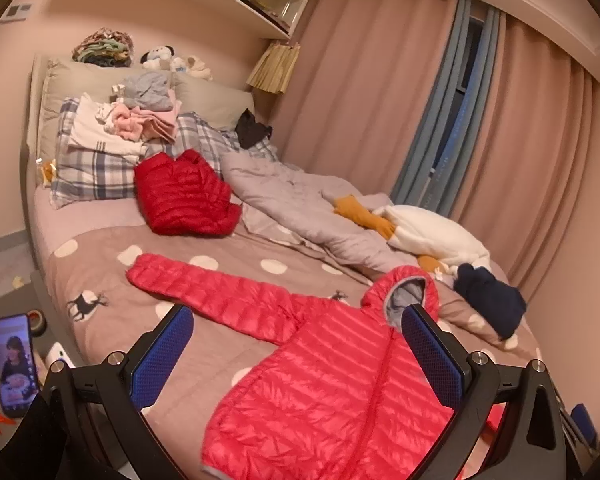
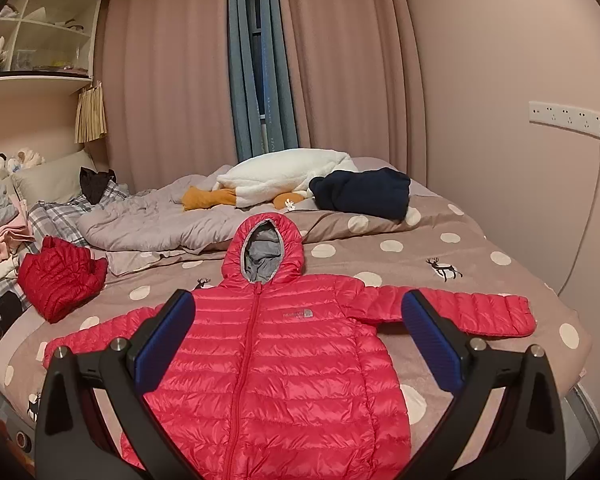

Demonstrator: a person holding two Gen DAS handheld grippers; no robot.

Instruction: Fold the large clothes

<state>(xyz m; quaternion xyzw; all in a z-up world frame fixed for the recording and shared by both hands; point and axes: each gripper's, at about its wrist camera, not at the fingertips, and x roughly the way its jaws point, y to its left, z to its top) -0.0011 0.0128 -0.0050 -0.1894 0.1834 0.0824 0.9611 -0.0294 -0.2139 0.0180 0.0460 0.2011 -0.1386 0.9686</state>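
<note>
Front-up on the dotted brown bedspread [image 2: 480,236] lies a coral-pink quilted hooded puffer jacket [image 2: 284,360], zipped, sleeves spread to both sides. Left claw [image 1: 298,354] and right claw [image 2: 298,344] both hover above it, spread wide and empty. It looks light, puffy and slick, likely to slide and spring back; cuffs or shoulder seams seem the best places to pinch.
</note>
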